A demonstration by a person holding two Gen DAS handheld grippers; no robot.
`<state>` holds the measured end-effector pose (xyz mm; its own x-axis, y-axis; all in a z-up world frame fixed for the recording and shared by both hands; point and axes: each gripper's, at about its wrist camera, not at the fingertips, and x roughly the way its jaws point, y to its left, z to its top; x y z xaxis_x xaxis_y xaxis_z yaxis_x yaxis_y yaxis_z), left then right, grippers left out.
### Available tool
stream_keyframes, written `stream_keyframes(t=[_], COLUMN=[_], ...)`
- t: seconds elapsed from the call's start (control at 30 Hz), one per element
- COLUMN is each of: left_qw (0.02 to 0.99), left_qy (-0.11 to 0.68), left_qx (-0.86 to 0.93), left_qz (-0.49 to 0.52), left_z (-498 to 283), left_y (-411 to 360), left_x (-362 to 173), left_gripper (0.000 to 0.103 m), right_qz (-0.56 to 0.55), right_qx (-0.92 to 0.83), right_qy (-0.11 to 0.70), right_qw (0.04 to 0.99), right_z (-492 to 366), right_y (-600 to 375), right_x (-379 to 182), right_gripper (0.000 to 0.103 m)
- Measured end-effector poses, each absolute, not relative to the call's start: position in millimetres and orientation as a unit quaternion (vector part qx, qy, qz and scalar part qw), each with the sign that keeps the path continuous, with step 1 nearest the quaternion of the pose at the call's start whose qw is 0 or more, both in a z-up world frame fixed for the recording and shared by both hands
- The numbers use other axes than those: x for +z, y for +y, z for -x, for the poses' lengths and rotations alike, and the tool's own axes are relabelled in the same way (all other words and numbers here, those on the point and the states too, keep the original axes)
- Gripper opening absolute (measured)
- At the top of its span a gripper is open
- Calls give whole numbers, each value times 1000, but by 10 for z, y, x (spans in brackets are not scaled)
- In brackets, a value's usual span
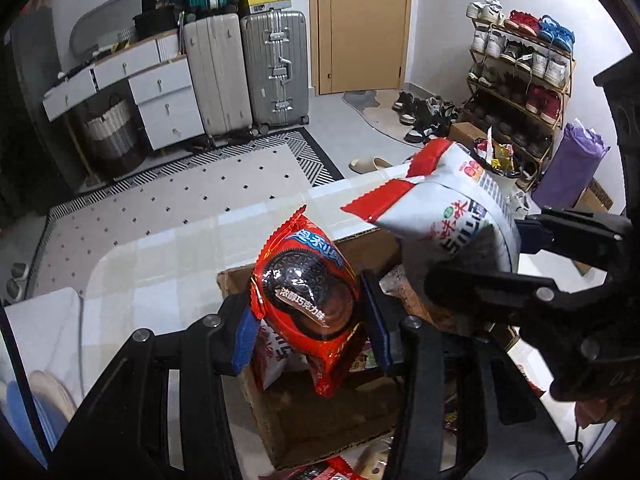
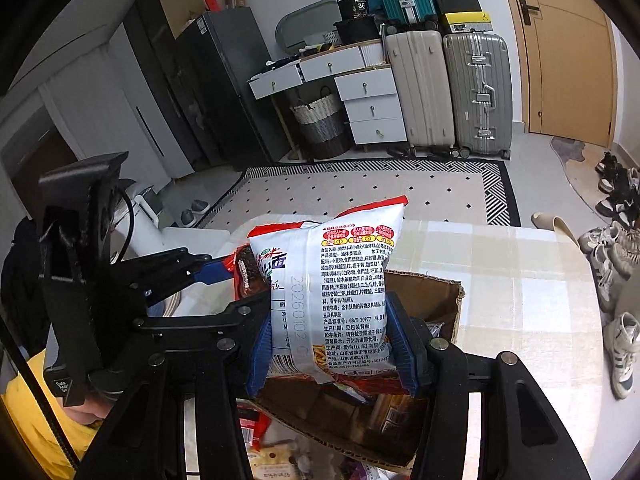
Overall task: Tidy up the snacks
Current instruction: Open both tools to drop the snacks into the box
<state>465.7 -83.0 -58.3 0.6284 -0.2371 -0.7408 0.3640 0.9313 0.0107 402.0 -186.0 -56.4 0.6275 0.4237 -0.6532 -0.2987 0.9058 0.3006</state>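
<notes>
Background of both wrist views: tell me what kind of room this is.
Most likely a lived-in home, an entryway or living area. A shoe rack full of sneakers stands near a wooden door, upright suitcases line the wall, and a patterned rug covers the floor.

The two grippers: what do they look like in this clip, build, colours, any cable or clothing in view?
Both are black plastic frames with silver round bolt heads and ribbed blue finger pads. The left gripper and right gripper look alike. In the right wrist view a black cable loops by the left gripper's body, and a yellow garment shows at the lower left.
</notes>
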Motion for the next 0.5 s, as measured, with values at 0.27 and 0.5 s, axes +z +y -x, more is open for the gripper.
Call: stream_keyframes(t=[0.27,0.5], left_qw=[890,888], left_qy=[418,421], left_qx=[-154,-153], left_qz=[-92,-106], left_z=[-4730,-4754], left_y=[-871,-884], left_x=[-782,-867], left_gripper=[43,48], right_qz=[-78,-84], right_qx=[197,202], right_qy=[392,408], right_qw=[895,886], right_z=[-4036,-4091], right_y=[-1852,-1872], right_x=[-663,-751], right_gripper=[52,52])
